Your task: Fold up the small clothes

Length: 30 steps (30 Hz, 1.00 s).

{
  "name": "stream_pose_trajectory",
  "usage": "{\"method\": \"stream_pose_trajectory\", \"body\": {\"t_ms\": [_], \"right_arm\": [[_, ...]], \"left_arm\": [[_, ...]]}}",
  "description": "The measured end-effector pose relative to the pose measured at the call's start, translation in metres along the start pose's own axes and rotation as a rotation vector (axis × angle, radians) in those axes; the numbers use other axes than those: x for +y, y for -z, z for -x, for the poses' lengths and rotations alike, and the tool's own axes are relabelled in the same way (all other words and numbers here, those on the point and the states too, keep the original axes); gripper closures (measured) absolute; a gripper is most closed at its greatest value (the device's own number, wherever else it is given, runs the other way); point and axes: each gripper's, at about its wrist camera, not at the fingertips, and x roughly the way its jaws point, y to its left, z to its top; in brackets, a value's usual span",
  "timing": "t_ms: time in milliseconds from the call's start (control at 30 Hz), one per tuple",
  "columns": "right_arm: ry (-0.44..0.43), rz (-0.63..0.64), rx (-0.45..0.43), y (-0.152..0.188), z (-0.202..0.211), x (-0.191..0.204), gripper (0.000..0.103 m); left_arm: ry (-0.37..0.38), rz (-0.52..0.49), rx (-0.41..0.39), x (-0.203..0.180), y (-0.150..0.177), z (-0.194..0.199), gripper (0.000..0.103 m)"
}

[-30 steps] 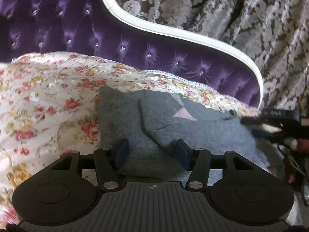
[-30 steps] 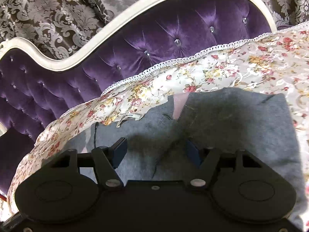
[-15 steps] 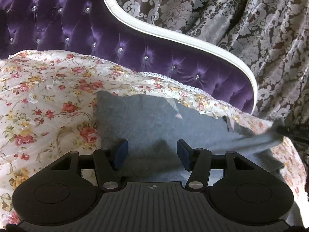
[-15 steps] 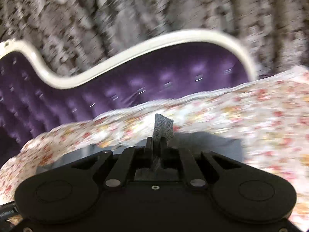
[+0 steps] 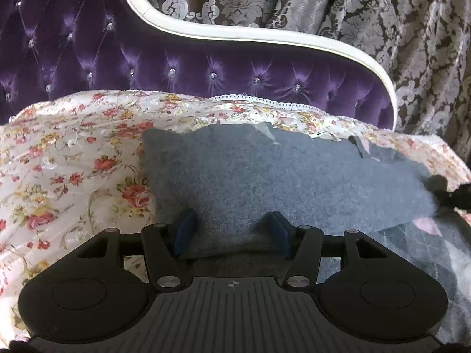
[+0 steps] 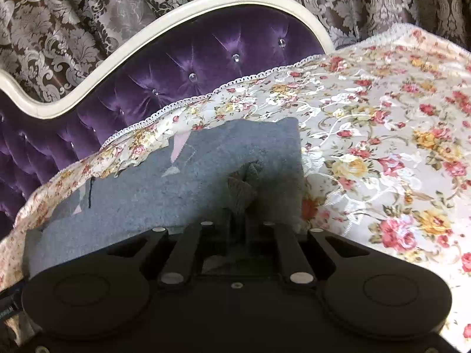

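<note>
Left gripper (image 5: 231,232) jaws apart, blue pads (image 5: 185,231) straddling the near edge of the grey sweater (image 5: 282,176), nothing pinched. Right gripper (image 6: 242,220) jaws together, clamped on a bunched tuft of the same sweater (image 6: 188,182). Sweater lies flat on the floral bedspread (image 6: 382,135). Only left view shows the argyle-patterned part (image 5: 426,244) at right. Behind: purple headboard (image 5: 206,67), then curtain (image 5: 412,29)

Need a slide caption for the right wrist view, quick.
Right tool shut on a bunched fold of the grey garment, spread over the floral bedspread.
</note>
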Motion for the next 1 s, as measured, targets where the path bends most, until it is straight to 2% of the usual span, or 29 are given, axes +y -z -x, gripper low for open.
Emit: {"method": "stream_pose_trajectory", "body": {"t_ms": [200,333,567,1000], "right_arm": [[0.021,0.061,-0.072,0.015,-0.001,0.006,0.088],[0.016,0.064,-0.106,0.021,-0.001,0.006,0.088],[0.008,0.056,-0.115,0.023,-0.001,0.003,0.088],[-0.039,-0.004,-0.129,0.026,0.004,-0.006,0.087]], "left_arm": [[-0.063,-0.076,0.005,-0.015,0.002,-0.003,0.047],[-0.062,-0.071,0.009,-0.013,0.002,-0.004,0.047],[-0.084,-0.098,0.018,-0.018,0.002,-0.005,0.046],[-0.076,-0.09,0.013,-0.016,0.003,-0.005,0.046]]}}
